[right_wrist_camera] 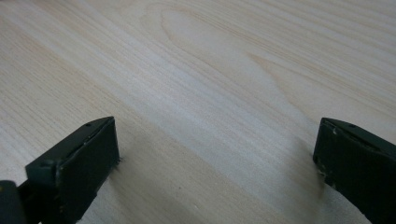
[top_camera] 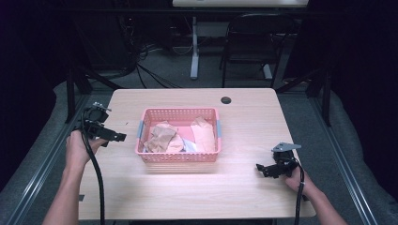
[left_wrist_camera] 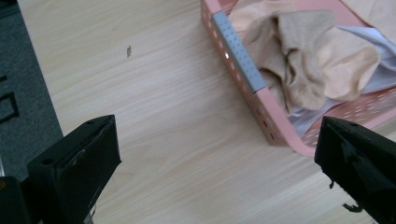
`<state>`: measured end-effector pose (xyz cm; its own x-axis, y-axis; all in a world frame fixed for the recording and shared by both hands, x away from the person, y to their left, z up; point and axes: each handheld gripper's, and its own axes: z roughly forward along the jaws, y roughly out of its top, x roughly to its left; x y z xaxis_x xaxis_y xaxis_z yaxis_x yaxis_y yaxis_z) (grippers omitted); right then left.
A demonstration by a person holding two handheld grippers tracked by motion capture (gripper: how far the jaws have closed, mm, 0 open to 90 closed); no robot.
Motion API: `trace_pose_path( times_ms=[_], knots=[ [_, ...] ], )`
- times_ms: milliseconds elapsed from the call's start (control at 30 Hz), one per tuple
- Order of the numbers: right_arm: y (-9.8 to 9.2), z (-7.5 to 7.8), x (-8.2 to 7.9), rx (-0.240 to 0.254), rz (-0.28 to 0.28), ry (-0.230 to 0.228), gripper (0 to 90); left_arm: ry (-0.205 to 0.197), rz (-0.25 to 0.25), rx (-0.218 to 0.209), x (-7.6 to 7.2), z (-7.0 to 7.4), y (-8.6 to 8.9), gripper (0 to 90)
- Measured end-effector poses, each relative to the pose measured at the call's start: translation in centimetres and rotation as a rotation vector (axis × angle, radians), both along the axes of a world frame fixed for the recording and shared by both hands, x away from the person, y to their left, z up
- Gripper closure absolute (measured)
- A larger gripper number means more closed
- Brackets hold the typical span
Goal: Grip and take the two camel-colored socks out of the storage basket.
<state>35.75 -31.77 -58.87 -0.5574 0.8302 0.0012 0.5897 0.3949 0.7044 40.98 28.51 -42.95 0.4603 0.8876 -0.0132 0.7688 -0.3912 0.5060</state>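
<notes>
While the cloths [top_camera: 165, 136] all lie bunched in the pink basket [top_camera: 178, 157] at frame centre, no pick has begun. Left gripper [top_camera: 111, 136], left of the basket, jaws wide apart, holds nothing. Right gripper [top_camera: 264, 168], lower right, likewise spread and empty over bare table [top_camera: 244, 122]

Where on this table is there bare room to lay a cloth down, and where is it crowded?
Bare wood lies between the pink basket and the table's near edge, to the basket's right up to the right tool, and behind it toward the cable hole. The basket is crowded with beige cloths. The left tool sits beside its left wall.
</notes>
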Motion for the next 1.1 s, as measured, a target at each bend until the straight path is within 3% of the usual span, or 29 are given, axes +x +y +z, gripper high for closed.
trace_pose_path(
  times_ms=[233, 400, 833, 1100],
  knots=[
    [0.0, 0.0, 0.0, 0.0, 0.001, -0.001, 0.0, -0.005, -0.06, 0.022, 1.3, 1.4, -2.7, 0.1],
    [0.0, 0.0, 0.0, 0.0, 0.001, 0.0, 0.0, 0.002, -0.112, 0.022, 2.4, 1.5, -4.9, 0.1],
    [0.0, 0.0, 0.0, 0.0, 0.001, 0.001, 0.0, 0.05, -0.227, 0.053, 4.8, -0.6, -10.2, 0.1],
    [0.0, 0.0, 0.0, 0.0, 0.002, 0.001, 0.0, 0.084, -0.248, 0.074, 6.0, -2.3, -12.2, 0.1]
  ],
)
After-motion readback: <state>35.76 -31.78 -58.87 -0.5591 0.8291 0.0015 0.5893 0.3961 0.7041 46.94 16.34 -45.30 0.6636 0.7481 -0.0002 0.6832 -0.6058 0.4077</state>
